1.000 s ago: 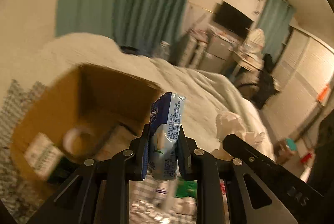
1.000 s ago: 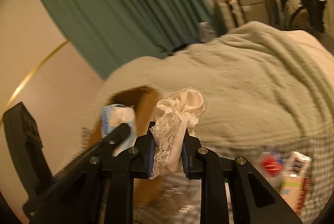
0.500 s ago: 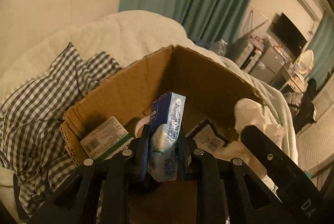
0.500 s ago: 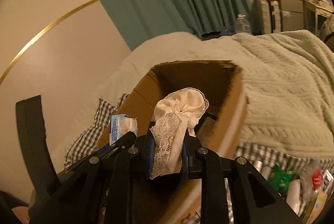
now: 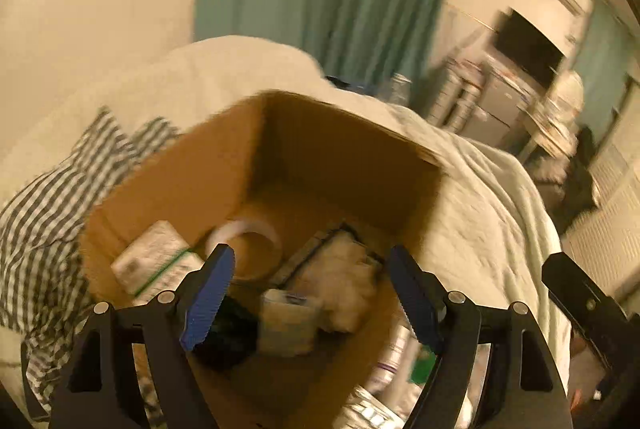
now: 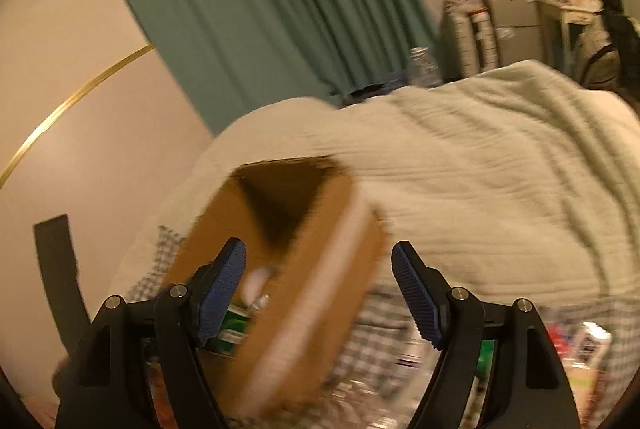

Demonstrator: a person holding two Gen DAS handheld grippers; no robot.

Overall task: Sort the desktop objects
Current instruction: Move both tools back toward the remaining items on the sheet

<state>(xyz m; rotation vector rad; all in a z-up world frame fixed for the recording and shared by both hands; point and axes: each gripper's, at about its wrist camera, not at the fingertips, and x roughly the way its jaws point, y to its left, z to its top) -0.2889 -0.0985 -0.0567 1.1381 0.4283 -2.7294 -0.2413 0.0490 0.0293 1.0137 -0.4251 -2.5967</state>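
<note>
An open cardboard box sits on the bed below both grippers. In the left wrist view my left gripper hangs over it, jaws opening wide and pressing on nothing. The blue-and-white tissue packet lies loose in the box, blurred, beside the cream lace cloth. A tape roll and a white labelled carton also lie inside. My right gripper is over the box's near wall, jaws opening wide with nothing held between them.
A checked cloth lies left of the box and a pale green blanket covers the bed behind it. Several small packets and bottles lie at the lower right. A green curtain hangs at the back.
Both grippers have gone from shut to wide open. The tissue packet has left the left jaws and the lace cloth the right; both now lie in the box.
</note>
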